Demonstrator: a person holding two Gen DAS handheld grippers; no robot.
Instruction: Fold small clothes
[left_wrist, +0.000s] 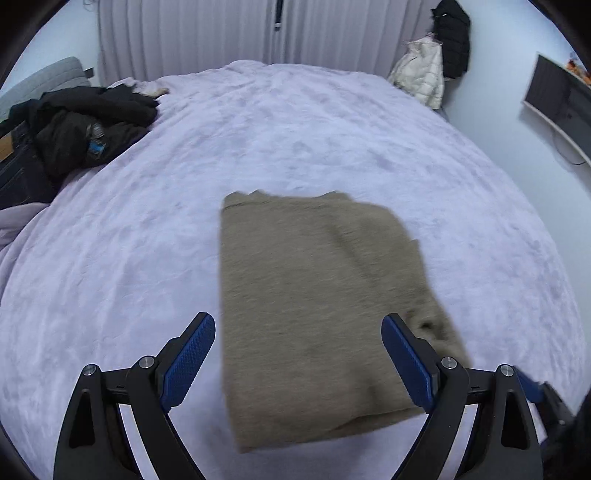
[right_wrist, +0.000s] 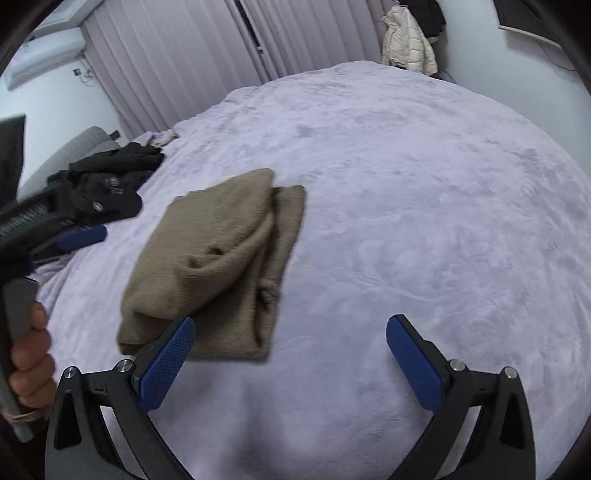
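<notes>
A folded olive-brown knit garment (left_wrist: 314, 295) lies flat on the lilac bedspread (left_wrist: 295, 129). My left gripper (left_wrist: 298, 319) hovers over its near half, open wide, with its blue pads (left_wrist: 192, 358) apart from the cloth. In the right wrist view the garment (right_wrist: 221, 258) shows as a thick folded stack with a rolled top layer. My right gripper (right_wrist: 291, 321) is open beside the garment's near right corner, and its left pad (right_wrist: 166, 365) overlaps the edge in the picture. The left gripper's blue finger (right_wrist: 85, 236) appears at the left, held by a hand (right_wrist: 29, 354).
A heap of black clothes (left_wrist: 85, 122) lies at the bed's far left edge, with a small pale item (left_wrist: 151, 88) behind it. A white puffer jacket (left_wrist: 421, 74) and a black coat (left_wrist: 452, 37) hang at the back right. Curtains (left_wrist: 240, 33) line the far wall.
</notes>
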